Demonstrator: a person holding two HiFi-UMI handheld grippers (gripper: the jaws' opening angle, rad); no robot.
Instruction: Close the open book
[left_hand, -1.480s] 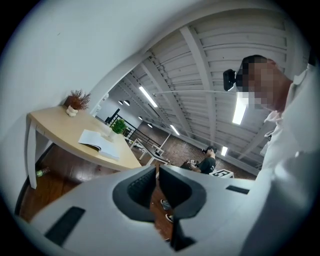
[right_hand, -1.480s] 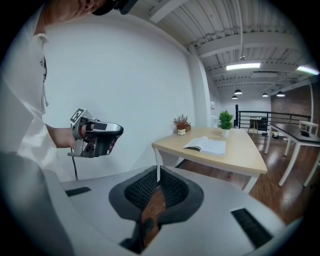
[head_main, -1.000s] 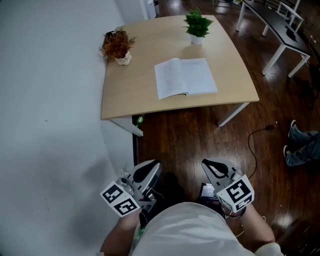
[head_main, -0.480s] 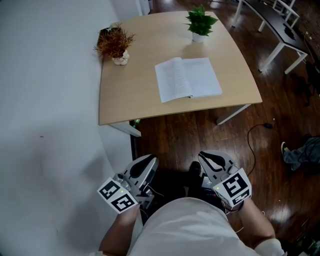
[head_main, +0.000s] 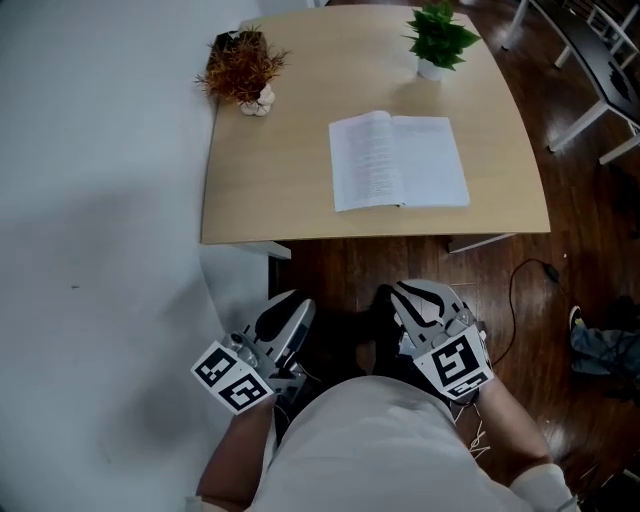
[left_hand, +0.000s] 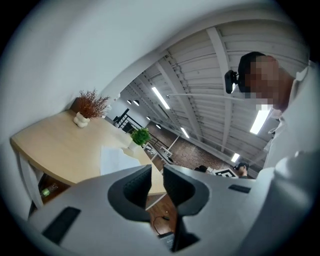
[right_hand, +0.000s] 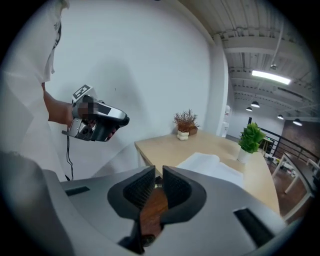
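An open book lies flat, pages up, on the light wooden table, right of its middle. Both grippers hang low by the person's body, well short of the table's near edge and over the dark wood floor. The left gripper has its jaws together with nothing between them, as the left gripper view shows, with the book far beyond. The right gripper is likewise shut and empty, pointing towards the book.
A green potted plant stands at the table's far right, a dried reddish plant at its far left. A white wall runs along the left. A cable lies on the floor; another white-legged desk stands at the right.
The person has stepped nearer the table, so the book sits lower and further right in the head view. Both grippers stay low by the body, still shut.
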